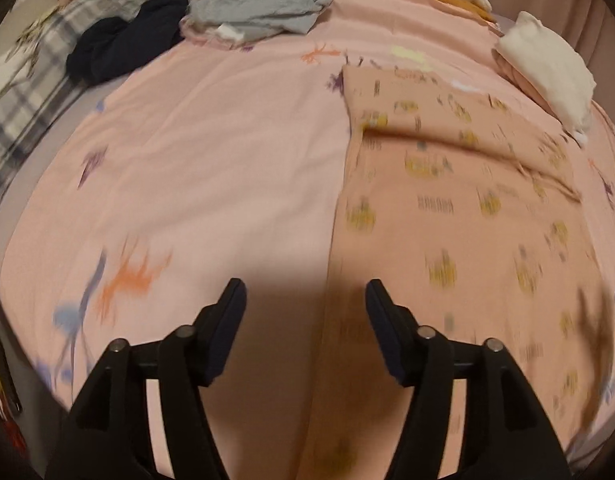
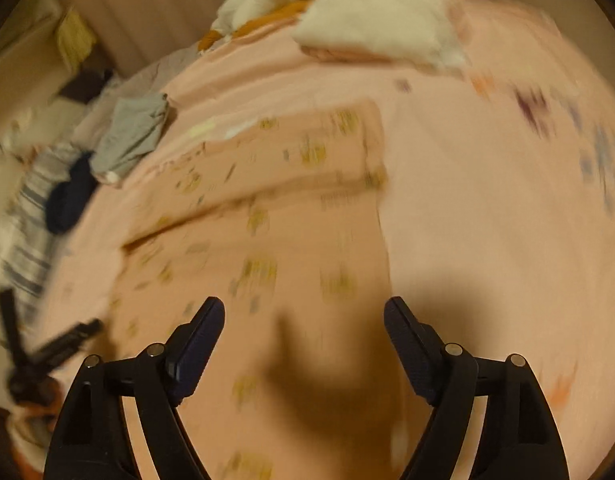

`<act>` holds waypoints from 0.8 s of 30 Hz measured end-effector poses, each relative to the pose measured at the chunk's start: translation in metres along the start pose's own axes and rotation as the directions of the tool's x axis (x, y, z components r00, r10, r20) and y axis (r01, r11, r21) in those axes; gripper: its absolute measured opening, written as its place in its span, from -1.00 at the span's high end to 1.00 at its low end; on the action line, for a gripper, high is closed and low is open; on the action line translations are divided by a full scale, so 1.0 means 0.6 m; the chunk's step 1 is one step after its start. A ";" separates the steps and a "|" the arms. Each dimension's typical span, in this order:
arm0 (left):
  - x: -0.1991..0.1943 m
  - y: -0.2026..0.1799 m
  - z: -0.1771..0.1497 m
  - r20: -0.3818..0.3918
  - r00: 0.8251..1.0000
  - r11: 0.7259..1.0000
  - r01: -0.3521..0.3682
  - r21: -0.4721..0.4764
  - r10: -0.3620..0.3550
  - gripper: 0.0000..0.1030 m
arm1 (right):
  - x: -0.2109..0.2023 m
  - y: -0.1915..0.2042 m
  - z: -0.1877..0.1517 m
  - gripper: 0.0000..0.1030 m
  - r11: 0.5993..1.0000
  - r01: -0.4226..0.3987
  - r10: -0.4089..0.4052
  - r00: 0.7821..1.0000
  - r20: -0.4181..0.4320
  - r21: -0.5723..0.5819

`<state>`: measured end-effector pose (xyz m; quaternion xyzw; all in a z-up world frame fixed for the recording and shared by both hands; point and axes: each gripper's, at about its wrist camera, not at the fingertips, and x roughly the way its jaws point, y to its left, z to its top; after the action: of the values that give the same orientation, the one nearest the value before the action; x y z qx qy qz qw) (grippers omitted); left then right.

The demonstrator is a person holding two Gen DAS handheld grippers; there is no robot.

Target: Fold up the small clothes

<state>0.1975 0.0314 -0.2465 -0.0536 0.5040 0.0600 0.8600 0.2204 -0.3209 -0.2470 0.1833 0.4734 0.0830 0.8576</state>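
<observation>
Pink printed bedspread (image 1: 211,152), frames blurred. Peach patterned garment (image 1: 459,208) lies flat, partly folded, at 1 o'clock of left gripper (image 1: 305,286). Both grippers tilted downward above cloth; right gripper (image 2: 305,306) over garment's near end. Jaws spread, gripping nothing.

Left gripper (image 1: 305,300) is being held pointing steeply downward, jaws spread apart, nothing being gripped between them; right gripper (image 2: 304,316) is being held likewise, tilted down, jaws parted wide, nothing being pressed by the pads
</observation>
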 end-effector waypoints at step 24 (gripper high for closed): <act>-0.028 0.020 -0.207 -0.015 0.754 0.696 0.597 -0.398 -0.656 -0.54 | -0.056 -0.053 -0.234 -0.59 0.843 -0.288 0.273 0.957 0.099 0.455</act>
<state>0.0806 0.0235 -0.2928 -0.3874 0.5001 -0.1483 0.7601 0.0829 -0.3278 -0.3012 0.4517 0.4344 0.0889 0.7742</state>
